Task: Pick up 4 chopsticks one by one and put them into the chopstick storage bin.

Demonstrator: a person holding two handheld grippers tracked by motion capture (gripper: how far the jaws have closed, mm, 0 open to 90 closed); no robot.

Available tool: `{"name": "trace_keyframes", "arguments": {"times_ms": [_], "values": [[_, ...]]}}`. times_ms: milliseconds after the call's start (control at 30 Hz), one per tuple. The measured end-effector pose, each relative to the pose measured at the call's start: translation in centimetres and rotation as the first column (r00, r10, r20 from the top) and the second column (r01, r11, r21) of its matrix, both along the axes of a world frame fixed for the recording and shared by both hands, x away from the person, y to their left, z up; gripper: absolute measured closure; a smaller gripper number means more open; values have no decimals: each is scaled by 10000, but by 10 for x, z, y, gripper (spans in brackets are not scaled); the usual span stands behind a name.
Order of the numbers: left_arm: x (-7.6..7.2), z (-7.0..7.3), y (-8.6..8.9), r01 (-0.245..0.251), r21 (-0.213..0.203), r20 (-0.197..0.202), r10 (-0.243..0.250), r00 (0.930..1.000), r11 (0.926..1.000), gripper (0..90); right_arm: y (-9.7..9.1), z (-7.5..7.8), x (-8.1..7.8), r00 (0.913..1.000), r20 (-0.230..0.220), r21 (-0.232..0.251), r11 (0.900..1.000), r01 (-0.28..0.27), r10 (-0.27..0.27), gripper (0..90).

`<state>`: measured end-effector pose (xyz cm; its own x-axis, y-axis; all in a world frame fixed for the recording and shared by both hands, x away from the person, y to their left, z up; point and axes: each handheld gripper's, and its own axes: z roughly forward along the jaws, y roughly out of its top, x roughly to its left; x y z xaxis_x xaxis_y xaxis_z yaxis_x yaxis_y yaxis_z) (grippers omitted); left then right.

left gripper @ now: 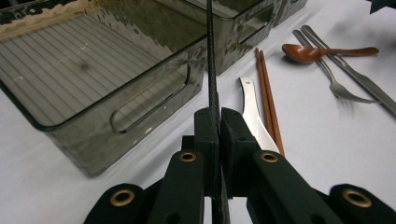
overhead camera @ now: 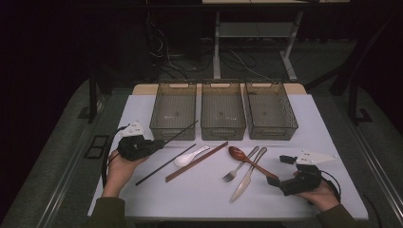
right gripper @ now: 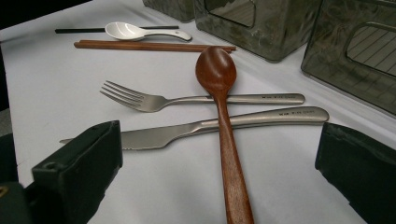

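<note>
My left gripper [overhead camera: 159, 143] [left gripper: 218, 123] is shut on a thin black chopstick [overhead camera: 183, 130] [left gripper: 211, 56], held off the table and slanting up toward the left bin [overhead camera: 172, 133] [left gripper: 93, 65]. A second black chopstick [overhead camera: 164, 166] lies on the white table beside a white spoon [overhead camera: 190, 156]. My right gripper [overhead camera: 280, 170] [right gripper: 219, 175] stands open at the handle end of a wooden spoon [overhead camera: 249, 161] [right gripper: 219, 88]; the handle runs between the jaws without touching them. The spoon lies across a steel fork [right gripper: 187, 100] and knife [right gripper: 210, 126].
Three smoky clear bins stand in a row at the back: left, middle [overhead camera: 223, 133], right [overhead camera: 273, 133]. A pair of brown chopsticks [overhead camera: 197, 161] [left gripper: 267, 93] lies mid-table. The table's front edge [overhead camera: 228, 216] is near my hands.
</note>
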<state>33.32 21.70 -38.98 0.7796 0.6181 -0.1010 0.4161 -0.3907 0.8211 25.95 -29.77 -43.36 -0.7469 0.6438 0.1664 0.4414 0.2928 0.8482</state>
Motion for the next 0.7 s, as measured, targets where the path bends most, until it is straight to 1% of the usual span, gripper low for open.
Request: {"name": "trace_keyframes", "arguments": {"times_ms": [100, 167, 233, 267, 300, 367, 433, 467, 500, 533, 600, 700], "values": [[4, 3, -1, -67, -127, -52, 66, 10000, 9999, 850, 0, 0, 0, 10000, 38, -13, 10000, -4, 4, 5], [8, 8, -2, -210, -66, -73, 210, 9998, 9998, 849, 0, 0, 0, 10000, 23, -33, 10000, 3, -3, 5], [10, 10, -2, -252, -108, -98, 251, 9996, 9996, 849, 0, 0, 0, 10000, 20, -45, 10000, -1, 1, 5], [13, 14, -2, -300, -58, -105, 300, 9995, 9995, 849, 0, 0, 0, 10000, 22, -47, 10000, -8, 8, 5], [13, 14, -2, -300, -58, -105, 300, 9995, 9995, 850, 0, 0, 0, 10000, 57, -59, 10000, -1, 1, 5], [19, 19, -5, -324, -64, -117, 323, 9994, 9995, 850, 0, 0, 0, 10000, 49, -45, 10000, 15, -15, 6], [21, 20, -6, -361, -59, -120, 361, 9993, 9993, 849, 0, 0, 0, 10000, 44, -28, 10000, 31, -31, 5], [26, 23, -8, -368, -2, -128, 368, 9992, 9993, 850, -1, 0, 0, 10000, 40, -25, 10000, 32, -32, 5], [26, 23, -8, -368, -2, -128, 368, 9992, 9993, 849, -1, 0, 0, 10000, 45, -19, 10000, 31, -31, 5], [32, 26, -9, -361, -83, -133, 360, 9993, 9993, 850, -1, 0, 0, 10000, 53, -21, 10000, 33, -33, 5], [34, 27, -11, -387, -63, -147, 386, 9991, 9992, 850, -1, 0, 0, 10000, 49, -26, 10000, 31, -31, 6], [43, 31, -14, -459, -129, -191, 457, 9988, 9989, 850, -1, 0, 0, 10000, 53, -26, 10000, 29, -29, 6]]}}
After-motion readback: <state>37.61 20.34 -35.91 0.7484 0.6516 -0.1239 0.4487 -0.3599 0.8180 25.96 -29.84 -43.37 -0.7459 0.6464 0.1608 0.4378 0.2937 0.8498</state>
